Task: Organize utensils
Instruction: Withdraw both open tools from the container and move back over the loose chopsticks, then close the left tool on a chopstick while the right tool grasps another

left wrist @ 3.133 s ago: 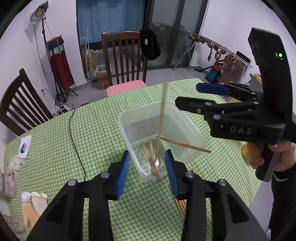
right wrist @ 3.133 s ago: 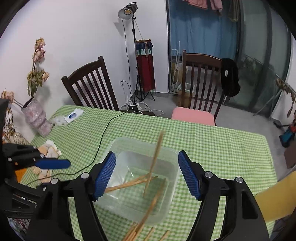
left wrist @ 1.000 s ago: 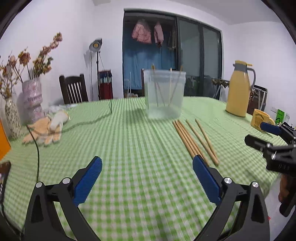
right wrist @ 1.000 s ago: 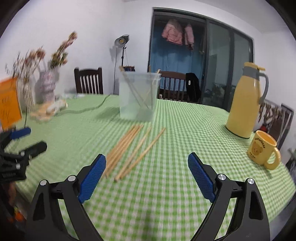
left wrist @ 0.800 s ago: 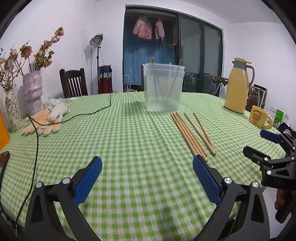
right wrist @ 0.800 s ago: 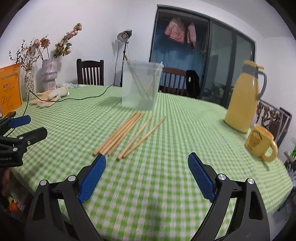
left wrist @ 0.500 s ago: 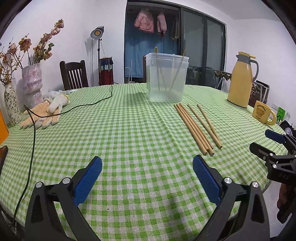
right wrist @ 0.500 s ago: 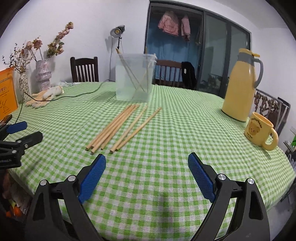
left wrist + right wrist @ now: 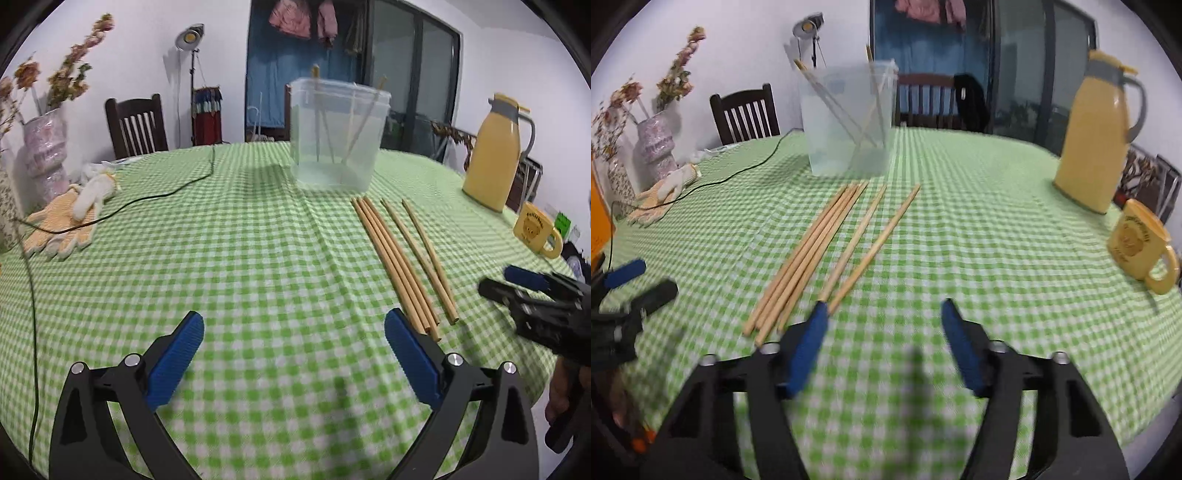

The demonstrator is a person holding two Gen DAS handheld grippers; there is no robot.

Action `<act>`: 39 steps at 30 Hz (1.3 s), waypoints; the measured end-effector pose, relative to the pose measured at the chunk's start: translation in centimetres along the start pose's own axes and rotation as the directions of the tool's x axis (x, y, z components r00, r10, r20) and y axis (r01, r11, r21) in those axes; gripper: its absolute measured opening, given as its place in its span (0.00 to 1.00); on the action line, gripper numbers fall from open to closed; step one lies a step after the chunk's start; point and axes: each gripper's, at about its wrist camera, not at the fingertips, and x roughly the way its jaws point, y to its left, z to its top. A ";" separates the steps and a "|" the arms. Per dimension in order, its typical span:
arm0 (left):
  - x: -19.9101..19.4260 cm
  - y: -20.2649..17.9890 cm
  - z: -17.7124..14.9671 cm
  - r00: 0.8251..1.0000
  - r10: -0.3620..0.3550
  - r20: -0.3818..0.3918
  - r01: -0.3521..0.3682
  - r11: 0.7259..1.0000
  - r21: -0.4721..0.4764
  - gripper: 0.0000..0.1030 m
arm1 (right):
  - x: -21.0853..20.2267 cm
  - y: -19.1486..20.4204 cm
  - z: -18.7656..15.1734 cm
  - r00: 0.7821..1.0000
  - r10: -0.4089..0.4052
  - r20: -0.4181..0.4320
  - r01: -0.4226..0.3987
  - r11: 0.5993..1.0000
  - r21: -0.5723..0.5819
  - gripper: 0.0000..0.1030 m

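Note:
Several wooden chopsticks (image 9: 399, 258) lie side by side on the green checked tablecloth, also in the right wrist view (image 9: 827, 243). A clear plastic container (image 9: 338, 134) behind them holds a few more chopsticks upright; it also shows in the right wrist view (image 9: 849, 118). My left gripper (image 9: 293, 339) is open and empty, low over the cloth, left of the chopsticks' near ends. My right gripper (image 9: 884, 325) is open and empty, its left finger close to the near ends of the chopsticks. It also shows at the right edge of the left wrist view (image 9: 517, 284).
A yellow thermos (image 9: 1097, 125) and a yellow mug (image 9: 1137, 247) stand at the right. Work gloves (image 9: 64, 218), a black cable (image 9: 155, 195) and a vase of dried flowers (image 9: 42, 155) are at the left. Dark wooden chairs stand behind the table.
Both grippers came down from above the container to table height near the front edge. In the last half second the right gripper moved forward and left towards the chopsticks' near ends and narrowed its opening.

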 end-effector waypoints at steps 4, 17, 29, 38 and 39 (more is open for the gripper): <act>1.3 -0.7 0.5 0.998 0.017 -0.057 -0.014 0.999 0.041 0.92 | 2.3 0.3 1.1 0.997 0.023 -0.071 -0.022 1.000 0.010 0.36; 3.7 -3.2 2.3 0.993 -0.035 -0.113 0.047 0.994 0.101 0.93 | 4.0 2.3 1.1 0.990 0.056 -0.127 -0.064 0.996 -0.060 0.19; 5.3 -6.7 1.4 0.985 -0.023 -0.173 0.067 0.966 0.251 0.82 | 2.5 -1.9 0.0 0.992 0.065 -0.104 -0.066 0.998 -0.001 0.05; 5.2 -5.4 1.5 0.977 -0.052 -0.207 0.093 0.977 0.191 0.58 | 2.2 -2.0 -0.3 0.995 0.060 -0.084 -0.064 0.996 -0.057 0.05; 5.4 -6.1 1.4 0.972 -0.071 -0.223 0.118 0.972 0.205 0.55 | 2.1 -1.9 -0.3 0.995 0.056 -0.082 -0.061 0.996 -0.067 0.05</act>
